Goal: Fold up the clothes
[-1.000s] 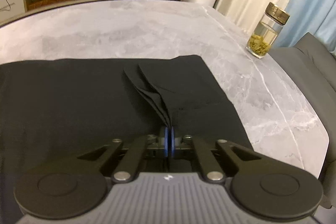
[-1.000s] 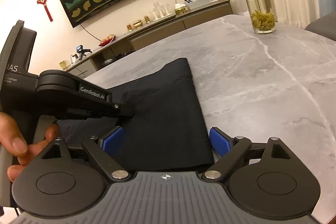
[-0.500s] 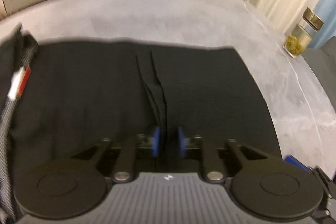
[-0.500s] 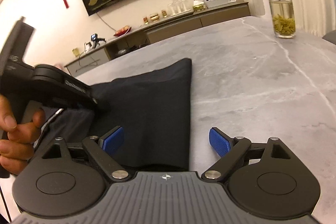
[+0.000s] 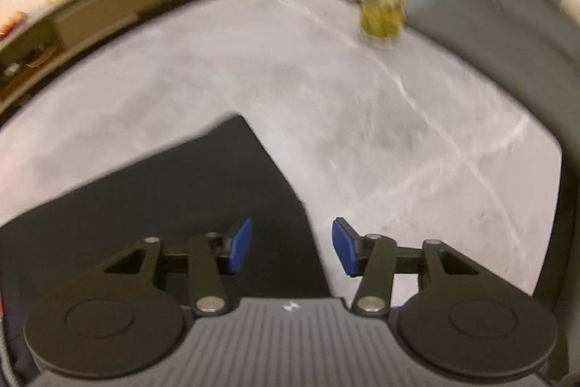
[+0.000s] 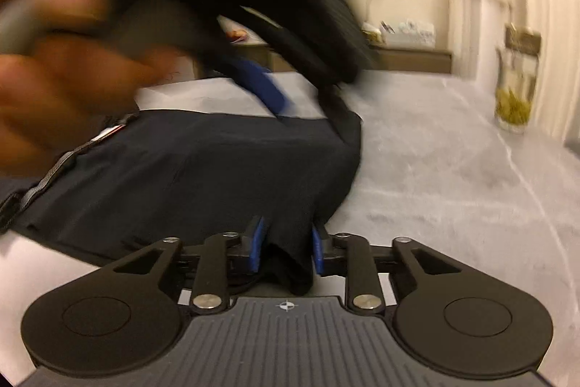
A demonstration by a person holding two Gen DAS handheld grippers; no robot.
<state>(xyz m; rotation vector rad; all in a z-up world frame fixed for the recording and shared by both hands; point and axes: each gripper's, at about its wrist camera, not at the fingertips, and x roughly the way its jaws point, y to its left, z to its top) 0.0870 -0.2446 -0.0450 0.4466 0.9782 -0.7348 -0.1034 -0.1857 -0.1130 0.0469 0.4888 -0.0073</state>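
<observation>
A black folded garment (image 5: 174, 205) lies on the grey marble table (image 5: 362, 118). My left gripper (image 5: 291, 249) is open and empty over the garment's right edge. In the right wrist view the garment (image 6: 203, 169) spreads out to the left, and a bunch of its near edge sits between the blue pads of my right gripper (image 6: 286, 249), which is nearly closed on it. The left gripper (image 6: 275, 89) and the hand that holds it pass close above the cloth, blurred.
A glass bottle with yellow-green leaves (image 5: 384, 9) stands at the table's far right; it also shows in the right wrist view (image 6: 516, 82). A grey chair (image 5: 507, 35) stands beyond the right edge. A sideboard (image 5: 119, 2) runs along the wall.
My left gripper let go of the cloth fold, opened and swung right. My right gripper went from wide open to closing on the garment's near edge.
</observation>
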